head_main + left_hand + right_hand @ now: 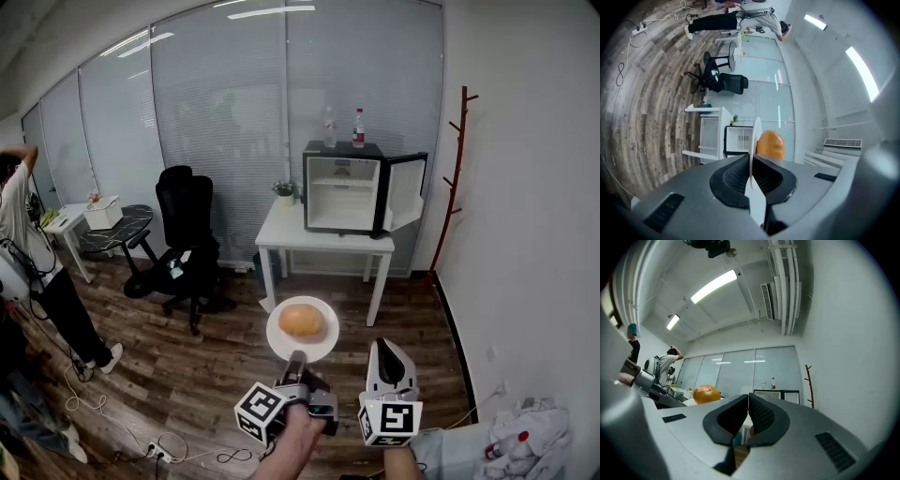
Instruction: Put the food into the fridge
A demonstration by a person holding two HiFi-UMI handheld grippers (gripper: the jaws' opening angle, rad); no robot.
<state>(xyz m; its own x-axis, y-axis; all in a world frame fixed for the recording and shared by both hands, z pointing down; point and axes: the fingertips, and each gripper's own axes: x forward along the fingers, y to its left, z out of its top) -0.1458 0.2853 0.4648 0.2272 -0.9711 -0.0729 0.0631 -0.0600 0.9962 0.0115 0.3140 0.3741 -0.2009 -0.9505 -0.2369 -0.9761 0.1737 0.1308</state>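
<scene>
Left gripper point(296, 357) clamped on thin round white plate point(324, 344) | rounded orange food point(301, 321) atop | right gripper point(386, 345) jaws together

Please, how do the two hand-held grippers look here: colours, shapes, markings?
The left gripper and the right gripper are alike: smooth light grey bodies narrowing to two jaws lined with black ribbed pads. Each carries a white cube printed with black square markers. No cables show on them.
</scene>
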